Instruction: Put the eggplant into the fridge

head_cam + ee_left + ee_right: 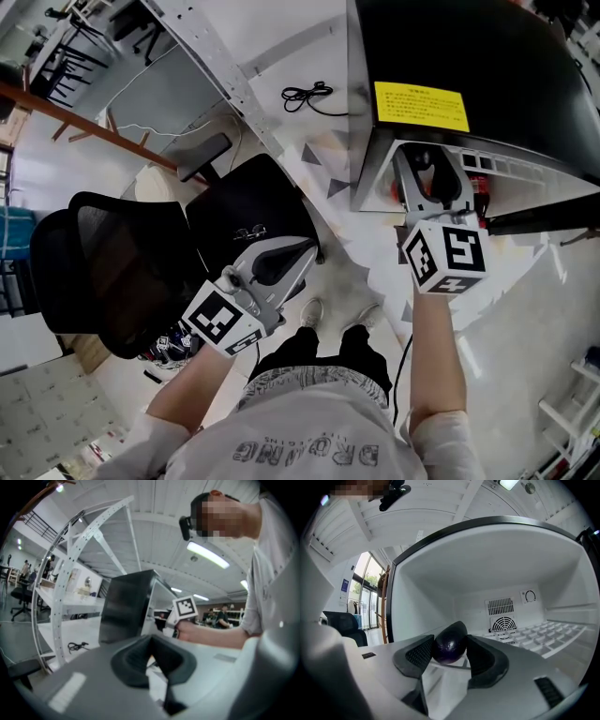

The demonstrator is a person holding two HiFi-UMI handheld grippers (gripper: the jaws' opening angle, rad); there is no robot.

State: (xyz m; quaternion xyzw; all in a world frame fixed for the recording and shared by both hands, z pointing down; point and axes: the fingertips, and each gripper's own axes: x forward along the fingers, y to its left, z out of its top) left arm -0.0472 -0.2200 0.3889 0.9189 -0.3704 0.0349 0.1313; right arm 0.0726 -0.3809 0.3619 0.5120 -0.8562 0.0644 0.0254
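The dark purple eggplant [449, 642] is clamped between the black pads of my right gripper [451, 650], which is shut on it. That gripper reaches into the white inside of the fridge [422, 604], with the eggplant held above the compartment floor. In the head view the right gripper [431, 178] is at the open front of the black fridge [469, 56]. My left gripper [296, 257] hangs lower left over a chair, shut with nothing in it. Its pads [140, 656] meet, and the fridge [124, 606] stands beyond them.
A fan vent [502, 623] is on the fridge's back wall and a white wire shelf [555, 632] on its right. A black office chair [141, 272] stands at the left, a perforated metal frame [216, 66] behind it. A black cable [305, 94] lies on the floor.
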